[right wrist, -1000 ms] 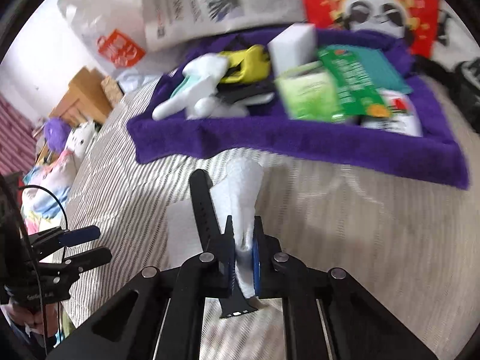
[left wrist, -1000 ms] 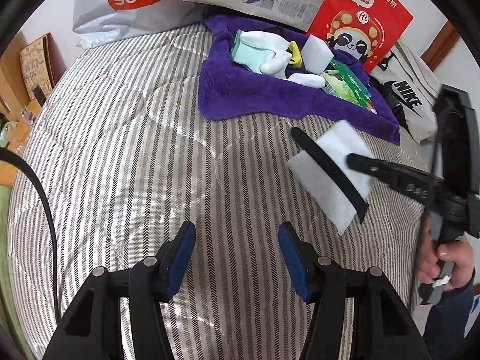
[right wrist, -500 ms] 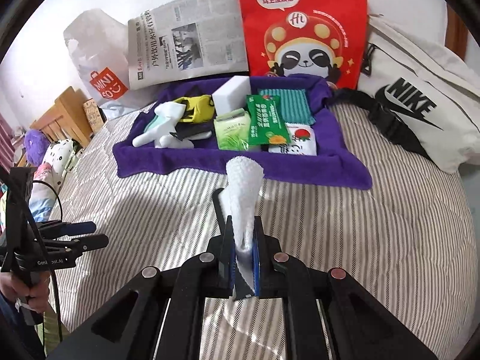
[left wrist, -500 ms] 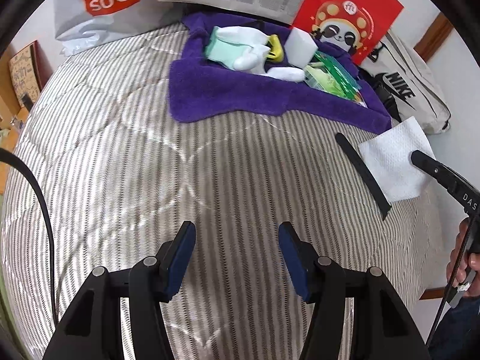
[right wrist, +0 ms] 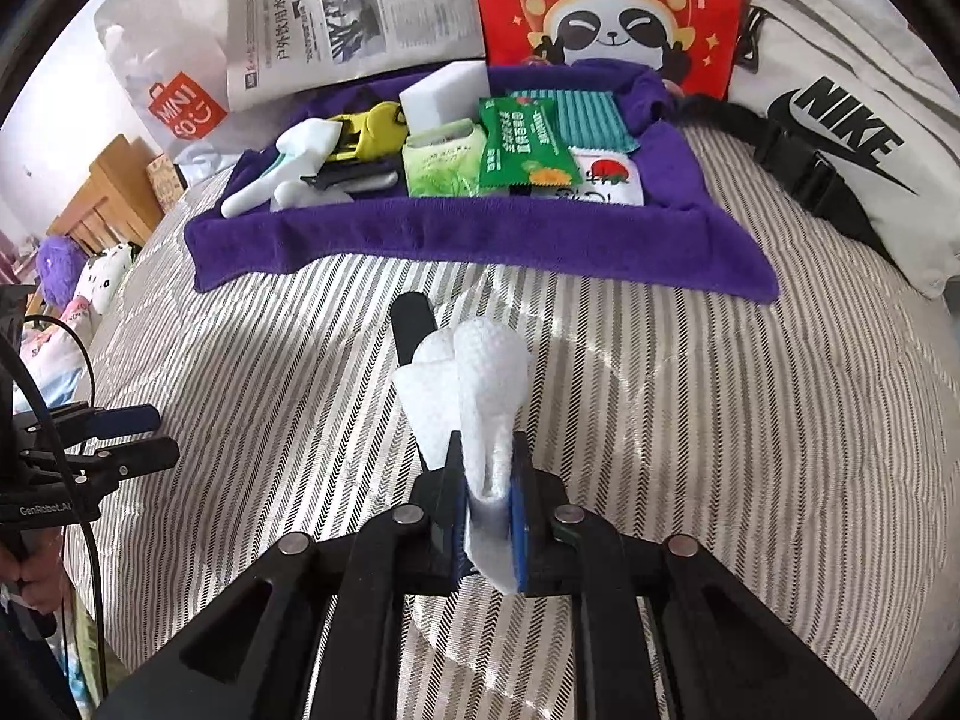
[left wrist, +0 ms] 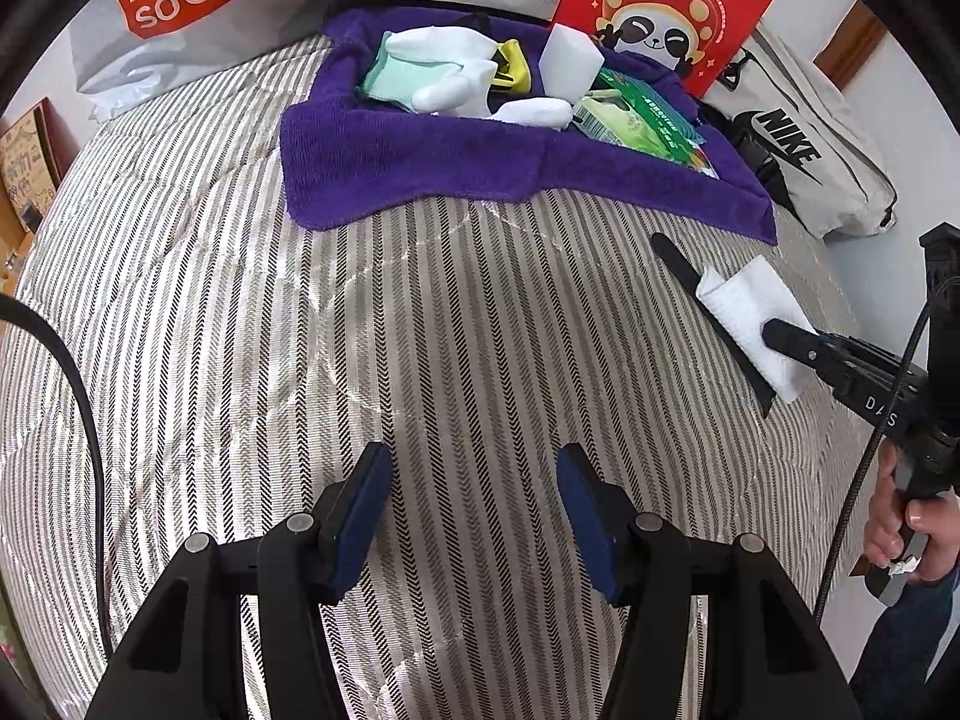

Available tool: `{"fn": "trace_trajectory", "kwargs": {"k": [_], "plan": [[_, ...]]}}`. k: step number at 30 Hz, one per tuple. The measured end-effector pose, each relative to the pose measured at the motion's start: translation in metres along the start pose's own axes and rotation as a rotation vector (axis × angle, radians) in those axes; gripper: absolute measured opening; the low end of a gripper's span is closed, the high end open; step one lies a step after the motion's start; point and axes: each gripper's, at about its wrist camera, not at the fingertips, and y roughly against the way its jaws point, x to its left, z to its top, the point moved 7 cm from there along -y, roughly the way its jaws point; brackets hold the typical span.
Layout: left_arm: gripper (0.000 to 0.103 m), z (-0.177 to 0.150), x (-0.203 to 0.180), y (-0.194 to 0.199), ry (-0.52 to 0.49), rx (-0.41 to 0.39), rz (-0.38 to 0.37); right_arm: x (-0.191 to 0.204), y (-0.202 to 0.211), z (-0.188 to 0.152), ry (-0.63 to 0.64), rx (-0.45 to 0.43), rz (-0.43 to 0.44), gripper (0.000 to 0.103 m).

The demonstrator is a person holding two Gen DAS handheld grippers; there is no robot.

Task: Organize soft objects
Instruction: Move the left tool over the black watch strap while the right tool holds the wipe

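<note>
My right gripper [right wrist: 487, 516] is shut on a folded white tissue [right wrist: 480, 384], held just above the striped bed; the tissue also shows in the left wrist view [left wrist: 750, 312]. A black strap [left wrist: 708, 306] lies on the bed under and beside the tissue. A purple towel [right wrist: 480, 240] at the far side holds white socks [left wrist: 444, 84], a white sponge block [right wrist: 444, 93], green packets [right wrist: 522, 144] and a yellow item [right wrist: 366, 129]. My left gripper [left wrist: 471, 516] is open and empty over the striped bed, well left of the tissue.
A red panda bag [right wrist: 606, 6], a newspaper [right wrist: 354, 18] and a Miniso bag [left wrist: 162, 6] stand behind the towel. A white Nike bag [right wrist: 840, 138] lies at the right. Plush toys [right wrist: 78, 276] sit beyond the bed's left edge.
The right gripper has come back toward the bed's middle and lowered with the tissue, which now looks folded. The left gripper drifted slightly; it stays open.
</note>
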Motion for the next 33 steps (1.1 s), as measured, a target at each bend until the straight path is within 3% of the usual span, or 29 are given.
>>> {"fn": "trace_trajectory", "kwargs": {"k": [2,4,8,10,11,12,13,14,21,26,33], "plan": [[0.055,0.0,0.001,0.0,-0.002,0.001,0.0,0.0,-0.001,0.0,0.006,0.0,-0.009,0.042],[0.055,0.0,0.0,-0.001,-0.003,0.002,0.002,-0.001,0.0,0.002,0.021,-0.014,-0.034,0.053],[0.055,-0.001,0.001,-0.001,-0.007,0.004,0.005,-0.007,-0.009,0.008,0.025,-0.012,-0.04,0.056],[0.055,-0.001,0.002,-0.001,-0.007,0.004,0.007,-0.008,-0.019,0.008,0.019,0.023,-0.029,0.053],[0.056,0.0,0.002,-0.001,-0.005,0.005,0.008,-0.006,-0.017,0.01,0.039,0.003,-0.04,0.042],[0.056,0.0,0.002,-0.001,-0.005,0.006,0.009,-0.002,-0.018,0.009,0.053,0.011,-0.028,0.037],[0.056,0.0,0.002,-0.001,-0.007,0.007,0.011,0.003,-0.016,0.009,0.064,0.012,-0.006,0.017],[0.056,-0.001,0.001,-0.001,-0.008,0.009,0.015,0.006,-0.015,0.008,0.054,0.02,0.026,0.008],[0.057,0.002,-0.007,-0.001,-0.014,0.012,0.021,0.001,0.015,0.008,0.022,-0.032,0.036,0.007],[0.057,0.007,-0.028,0.0,-0.035,-0.009,0.006,-0.023,0.043,0.003,-0.008,-0.076,-0.009,0.008],[0.057,0.022,-0.078,-0.01,-0.075,-0.018,-0.005,-0.071,0.036,-0.021,-0.065,-0.081,-0.065,0.008]]}}
